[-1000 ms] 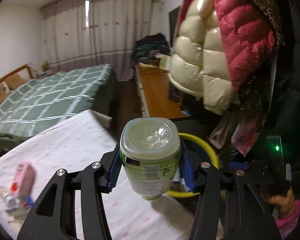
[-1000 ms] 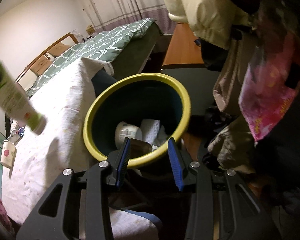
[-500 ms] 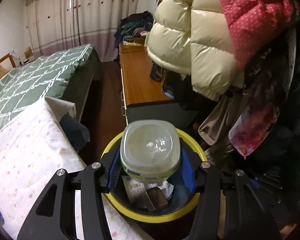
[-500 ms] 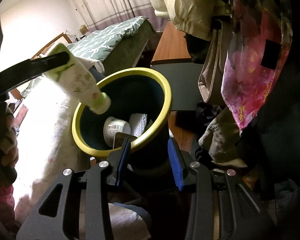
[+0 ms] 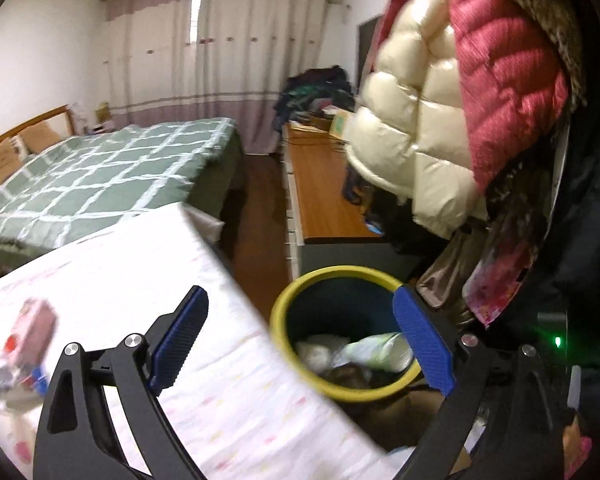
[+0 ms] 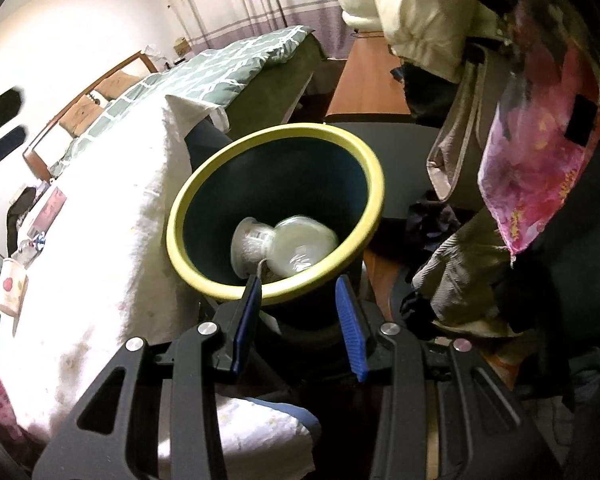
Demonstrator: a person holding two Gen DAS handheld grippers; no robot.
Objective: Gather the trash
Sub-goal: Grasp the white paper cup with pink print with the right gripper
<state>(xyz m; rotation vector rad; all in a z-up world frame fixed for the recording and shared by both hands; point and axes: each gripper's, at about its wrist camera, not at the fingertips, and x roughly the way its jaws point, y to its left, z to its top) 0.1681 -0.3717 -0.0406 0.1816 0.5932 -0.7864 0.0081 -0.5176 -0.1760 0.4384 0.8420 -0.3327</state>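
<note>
A dark bin with a yellow rim (image 5: 284,300) (image 6: 374,168) stands on the floor beside a white-covered table (image 5: 148,264) (image 6: 112,216). The pale green bottle (image 5: 380,350) (image 6: 304,244) lies inside the bin next to a white cup (image 6: 249,246) and other trash. My left gripper (image 5: 300,334) is wide open and empty, above the table corner and the bin's near side. My right gripper (image 6: 298,294) is shut on the bin's near rim. Small items (image 5: 28,344) (image 6: 46,212) lie on the table.
Puffy cream (image 5: 412,128) and red jackets (image 5: 508,80) hang over the bin on the right, with a pink floral cloth (image 6: 540,184). A wooden dresser top (image 5: 320,196) and a green plaid bed (image 5: 92,176) stand behind. Dark floor runs between them.
My left gripper opened and let go of the green bottle, which dropped into the bin. The left gripper then swung back left over the table. The right gripper kept its hold on the rim.
</note>
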